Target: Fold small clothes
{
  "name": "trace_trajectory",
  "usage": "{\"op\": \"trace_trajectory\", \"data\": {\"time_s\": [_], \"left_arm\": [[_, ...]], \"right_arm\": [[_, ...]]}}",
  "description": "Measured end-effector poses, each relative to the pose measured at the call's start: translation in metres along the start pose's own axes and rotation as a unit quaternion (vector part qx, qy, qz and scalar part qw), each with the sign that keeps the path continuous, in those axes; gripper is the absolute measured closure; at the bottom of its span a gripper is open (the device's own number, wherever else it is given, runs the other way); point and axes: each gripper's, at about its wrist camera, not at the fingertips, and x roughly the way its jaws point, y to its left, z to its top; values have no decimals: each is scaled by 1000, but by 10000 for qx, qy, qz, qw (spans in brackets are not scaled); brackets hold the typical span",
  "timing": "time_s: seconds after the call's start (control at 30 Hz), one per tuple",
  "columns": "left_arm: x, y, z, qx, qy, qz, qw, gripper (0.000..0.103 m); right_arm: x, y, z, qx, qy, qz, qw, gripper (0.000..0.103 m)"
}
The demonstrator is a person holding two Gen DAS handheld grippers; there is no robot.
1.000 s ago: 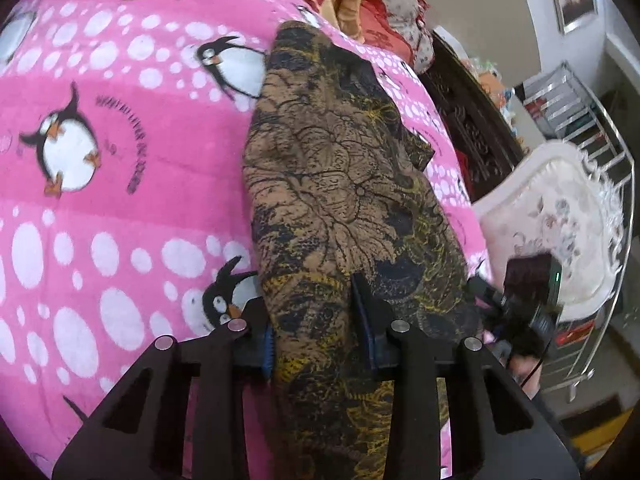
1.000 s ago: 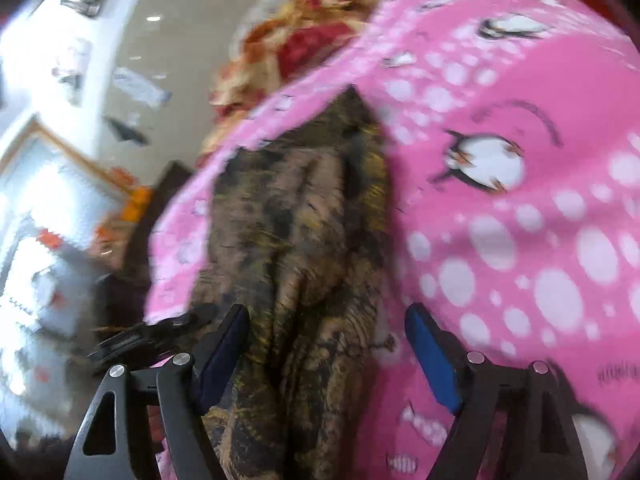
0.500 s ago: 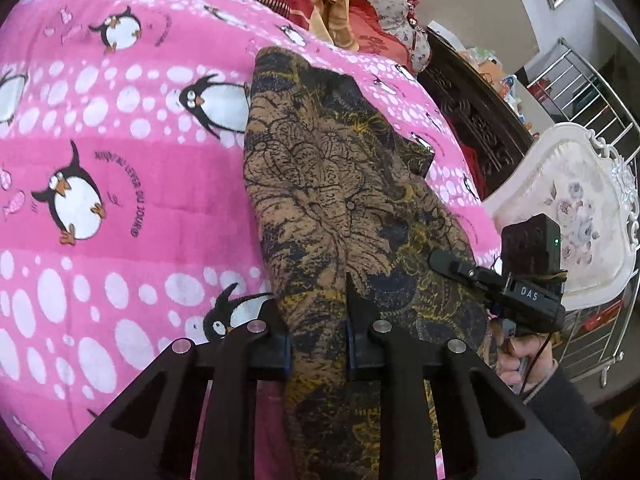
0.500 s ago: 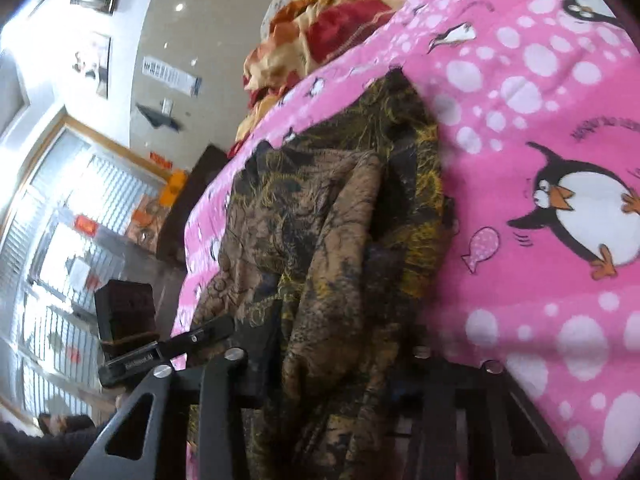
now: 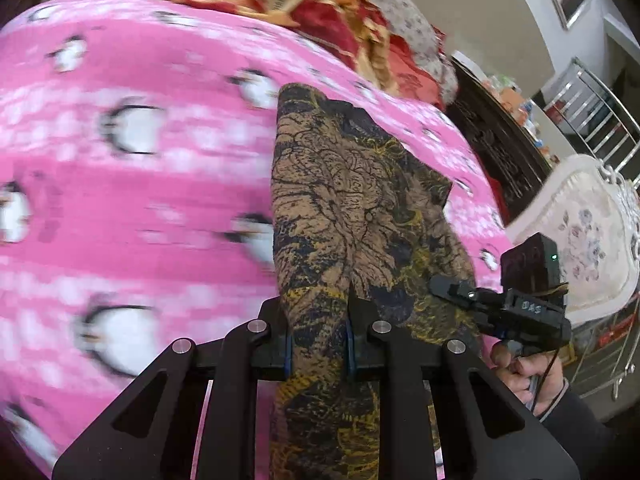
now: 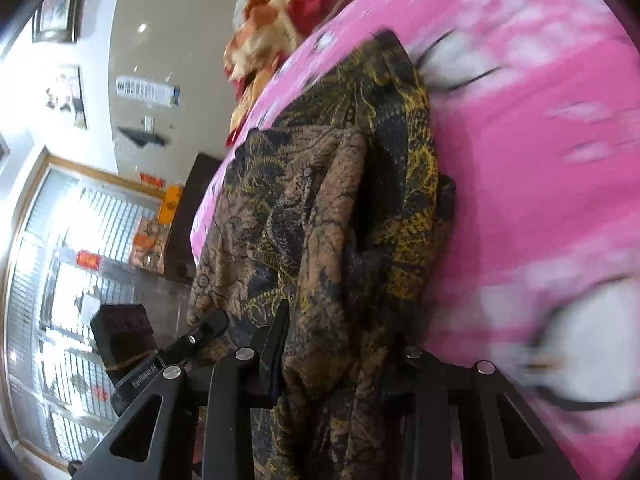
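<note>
A brown, black and yellow patterned garment (image 5: 352,208) lies lengthwise on a pink penguin-print blanket (image 5: 132,200). My left gripper (image 5: 318,344) is shut on the garment's near edge, the cloth bunched between its blue pads. In the right wrist view the same garment (image 6: 320,208) runs up the frame, and my right gripper (image 6: 340,360) is shut on a thick fold of it. The right gripper also shows at the garment's right side in the left wrist view, held in a person's hand (image 5: 524,368). The garment's near end hangs below both grippers.
Red and orange floral bedding (image 5: 320,12) is heaped at the blanket's far end. A dark carved bed frame (image 5: 496,144), a white upholstered chair (image 5: 580,232) and a metal rack (image 5: 600,104) stand to the right. A bright window (image 6: 80,260) fills the right wrist view's left.
Both grippers went from open around the garment's edge to shut on it. Both have since moved with the cloth; the blanket now blurs and the garment's near end is drawn up.
</note>
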Motion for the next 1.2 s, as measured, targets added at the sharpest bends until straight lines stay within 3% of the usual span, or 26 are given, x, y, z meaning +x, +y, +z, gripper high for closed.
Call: {"op": "trace_trajectory", "data": {"time_s": [0.1,0.23,0.33,0.43,0.5,0.53,0.6,0.73,0.8,0.87,0.93,1.0,1.07,1.13,1.2], "left_arm": [[-17,38,-3,-227,-120,109,9996,86],[-17,56,-12,-289,-85,90,9995,83],[-9,54,-15,-357,-11,180,9992,69],[-8,61,-13,-565,62,-38,9984,67],[-17,64,-11,-591,108,-9,9982,63],[-23,65,-11,-560,69,73,9984,56],[-43,62,-12,-396,-152,444,9981,53],[-74,33,-22,15,-832,674,9943,53],[-77,15,-32,181,-928,778,9925,53],[-75,2,-48,330,-827,771,9930,49],[-65,-4,-64,438,-636,793,9939,48],[-45,-5,-82,605,-292,915,9935,48],[-44,-9,-91,841,-434,949,9910,48],[-48,-10,-82,695,-345,891,9930,48],[-59,-10,-66,460,-453,561,9963,48]], "right_arm": [[40,17,0,39,178,257,9995,71],[66,35,-2,-393,118,151,9990,71],[63,31,-3,-483,52,201,9986,72],[54,29,-2,-272,147,154,9994,68],[38,33,-5,-280,99,-97,9995,67],[29,39,-5,-336,14,-241,9991,67],[5,52,-8,-607,-191,-636,9959,67],[-16,118,-31,-1966,-410,-1499,9681,67],[-7,157,-58,-2734,-387,-2034,9394,67],[-2,174,-89,-3320,-323,-2285,9146,67],[13,178,-121,-3692,-17,-2372,8986,67],[29,161,-136,-3856,251,-2758,8801,67],[38,128,-142,-3731,520,-3036,8752,67],[31,123,-141,-3704,441,-2850,8830,66],[25,128,-133,-3510,554,-2835,8907,67]]}}
